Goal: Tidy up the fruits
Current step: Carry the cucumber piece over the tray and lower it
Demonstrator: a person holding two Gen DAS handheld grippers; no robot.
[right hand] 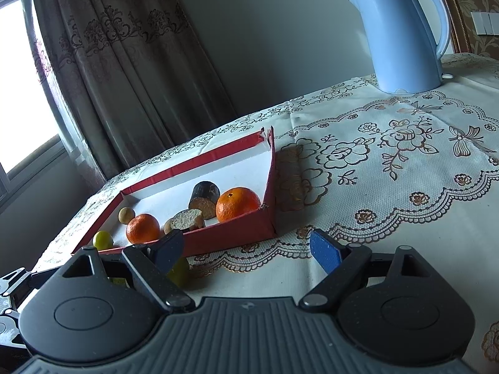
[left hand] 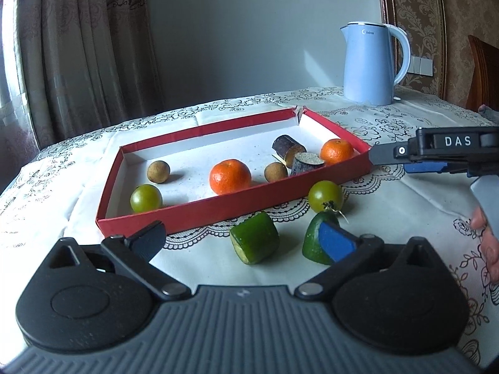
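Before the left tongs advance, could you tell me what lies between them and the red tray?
In the left wrist view, a cut cucumber piece lies between the left tongs and the red tray.

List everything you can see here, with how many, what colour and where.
Box: one, red with white inside, mid-table.
Tangerines: two, orange, in the box.
Small round fruits: two, tan, in the box.
Dark cut pieces: two, in the box's right end.
Round green fruits: two; one in the box, one on the cloth in front of it.
Green cut pieces: two, on the cloth before the box.
Kettle: one, light blue, far right.
Tablecloth: one, white, floral.
Curtain: brownish, left.
Left hand-held gripper: open.
Right hand-held gripper: open.
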